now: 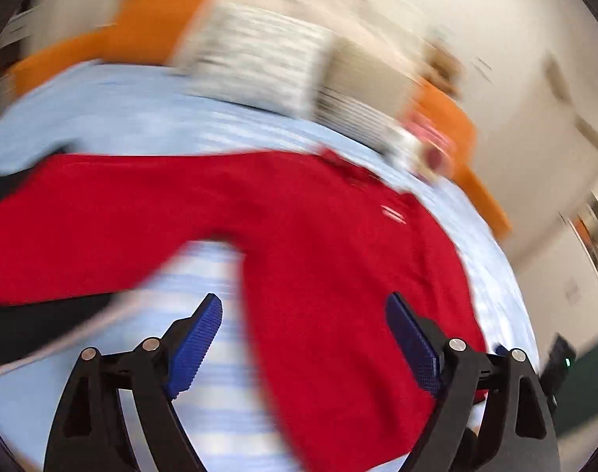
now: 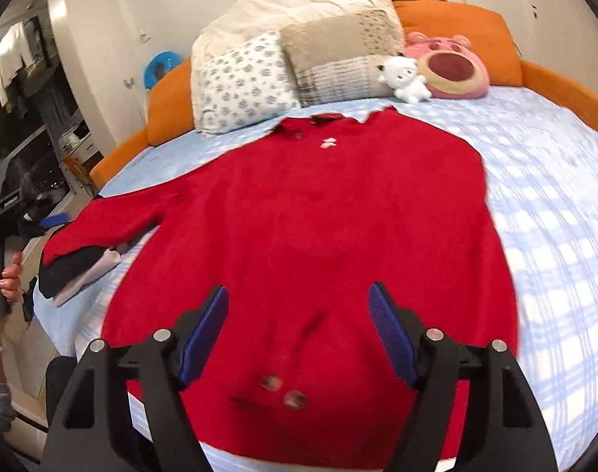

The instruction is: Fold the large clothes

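Bedroom: bed with light-blue checked sheet (image 2: pixel 535 196), orange padded surround (image 2: pixel 464 23); pillows and plush toys stacked at head end.
Garment: red knit long-sleeved cardigan (image 2: pixel 318 216), laid flat on sheet, front up, collar toward pillows, hem nearest cameras.
Sleeves: one sleeve (image 2: pixel 106 220) out sideways toward bed edge, its cuff over a small stack of dark and pale folded clothes (image 2: pixel 78 275). Other sleeve not clearly seen.
Left gripper (image 1: pixel 303 342): jaws spread, nothing between pads; view heavily blurred.
Right gripper (image 2: pixel 299 330): released, above hem, no cloth gripped.
Progress: spreading appears done; no fold visible yet. Sleeves and body folds all remain, approx. early stage.
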{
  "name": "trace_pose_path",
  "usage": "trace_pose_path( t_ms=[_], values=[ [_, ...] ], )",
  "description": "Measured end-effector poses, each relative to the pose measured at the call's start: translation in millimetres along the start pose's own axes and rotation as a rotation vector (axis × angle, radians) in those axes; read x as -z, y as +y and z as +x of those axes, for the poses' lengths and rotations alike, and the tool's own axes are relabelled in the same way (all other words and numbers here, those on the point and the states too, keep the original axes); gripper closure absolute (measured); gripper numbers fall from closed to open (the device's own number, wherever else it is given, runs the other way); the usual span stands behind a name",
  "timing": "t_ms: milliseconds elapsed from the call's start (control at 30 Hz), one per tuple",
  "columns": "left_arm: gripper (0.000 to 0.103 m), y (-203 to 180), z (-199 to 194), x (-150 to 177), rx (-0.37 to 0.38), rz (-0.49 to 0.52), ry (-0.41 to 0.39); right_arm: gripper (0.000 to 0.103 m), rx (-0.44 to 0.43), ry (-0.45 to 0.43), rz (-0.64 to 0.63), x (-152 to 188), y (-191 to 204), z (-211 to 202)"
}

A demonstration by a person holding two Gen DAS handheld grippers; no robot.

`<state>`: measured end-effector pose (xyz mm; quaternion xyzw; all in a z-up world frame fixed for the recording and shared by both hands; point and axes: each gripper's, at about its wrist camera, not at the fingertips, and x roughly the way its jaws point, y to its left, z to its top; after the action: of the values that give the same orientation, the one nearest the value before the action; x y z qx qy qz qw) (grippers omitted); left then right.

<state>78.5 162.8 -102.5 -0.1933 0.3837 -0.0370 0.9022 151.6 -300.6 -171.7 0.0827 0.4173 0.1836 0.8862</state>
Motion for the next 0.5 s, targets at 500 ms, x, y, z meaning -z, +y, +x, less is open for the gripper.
trace_pose_path(
  t_ms=[500],
  values=[
    [0.018, 270, -42, 20, -0.192, -0.498, -0.124, 0.029, -0.217, 0.107, -0.123, -26, 150, 74]
  ],
)
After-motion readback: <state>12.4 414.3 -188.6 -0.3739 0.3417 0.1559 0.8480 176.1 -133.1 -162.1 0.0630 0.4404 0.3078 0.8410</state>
